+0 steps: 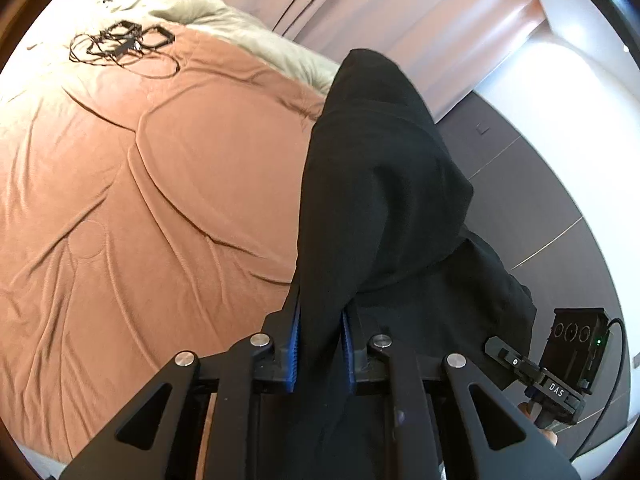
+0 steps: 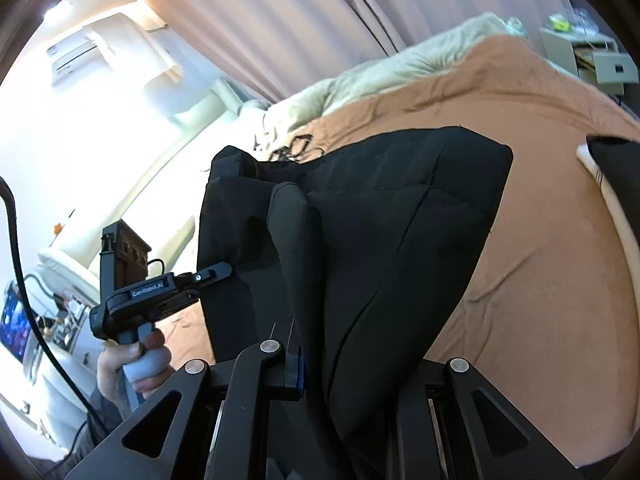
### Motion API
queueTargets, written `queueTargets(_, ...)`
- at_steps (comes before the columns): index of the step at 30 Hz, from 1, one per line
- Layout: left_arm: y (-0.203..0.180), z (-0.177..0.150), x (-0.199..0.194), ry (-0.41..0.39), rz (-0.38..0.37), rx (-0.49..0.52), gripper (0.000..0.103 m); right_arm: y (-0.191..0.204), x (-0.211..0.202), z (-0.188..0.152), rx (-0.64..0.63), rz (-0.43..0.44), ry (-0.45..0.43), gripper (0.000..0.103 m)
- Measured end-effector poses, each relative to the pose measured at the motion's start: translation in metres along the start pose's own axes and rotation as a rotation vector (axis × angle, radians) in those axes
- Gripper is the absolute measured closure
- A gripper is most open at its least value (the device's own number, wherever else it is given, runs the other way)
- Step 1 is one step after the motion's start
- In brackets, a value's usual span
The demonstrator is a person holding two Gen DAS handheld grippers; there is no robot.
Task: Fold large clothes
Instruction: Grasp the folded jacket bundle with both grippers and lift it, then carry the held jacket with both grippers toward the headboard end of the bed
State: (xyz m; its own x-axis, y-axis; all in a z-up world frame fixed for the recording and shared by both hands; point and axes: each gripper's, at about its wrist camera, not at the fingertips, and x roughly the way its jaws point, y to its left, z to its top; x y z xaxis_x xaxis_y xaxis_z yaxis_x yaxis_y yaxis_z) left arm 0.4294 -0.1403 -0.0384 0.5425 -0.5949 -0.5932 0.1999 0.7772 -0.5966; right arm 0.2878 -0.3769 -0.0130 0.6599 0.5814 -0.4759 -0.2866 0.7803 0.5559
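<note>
A large black garment (image 1: 380,184) hangs lifted above a bed with a rust-brown cover (image 1: 140,200). My left gripper (image 1: 320,320) is shut on a fold of it, which passes between the blue pads (image 1: 294,344). In the right wrist view the black garment (image 2: 380,240) drapes over my right gripper (image 2: 332,364); one blue pad (image 2: 298,364) shows and the other finger is hidden under cloth. A hand (image 2: 132,364) holds the left gripper (image 2: 220,270) at the garment's left edge. The right gripper (image 1: 494,348) shows at the garment's lower right in the left wrist view.
A tangle of black cables (image 1: 120,44) lies at the bed's far end beside a pale grey-green blanket (image 1: 240,32). Pink curtains (image 1: 400,8) hang behind the bed. Dark floor (image 1: 540,200) lies to the right. A bedside unit (image 2: 592,60) and a black-and-white item (image 2: 616,168) sit at the right.
</note>
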Motion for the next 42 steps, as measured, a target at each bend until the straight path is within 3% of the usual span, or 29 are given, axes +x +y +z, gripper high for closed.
queueTargets(12, -0.032, -0.026, -0.117, -0.161, -0.036, 0.056, 0.086, 0.099, -0.071, -0.015, -0.143, 0.032, -0.105, 0.087)
queueTargets(20, -0.035, -0.05, -0.197, -0.26, -0.031, 0.063, 0.087, 0.162, -0.085, -0.032, -0.23, 0.082, -0.134, 0.087)
queueTargets(33, -0.006, -0.088, -0.325, -0.427, 0.007, 0.031, 0.087, 0.245, -0.077, -0.053, -0.336, 0.211, -0.111, 0.087)
queueTargets(42, 0.019, -0.102, -0.384, -0.505, 0.067, 0.009, 0.087, 0.299, -0.058, -0.071, -0.404, 0.262, -0.076, 0.088)
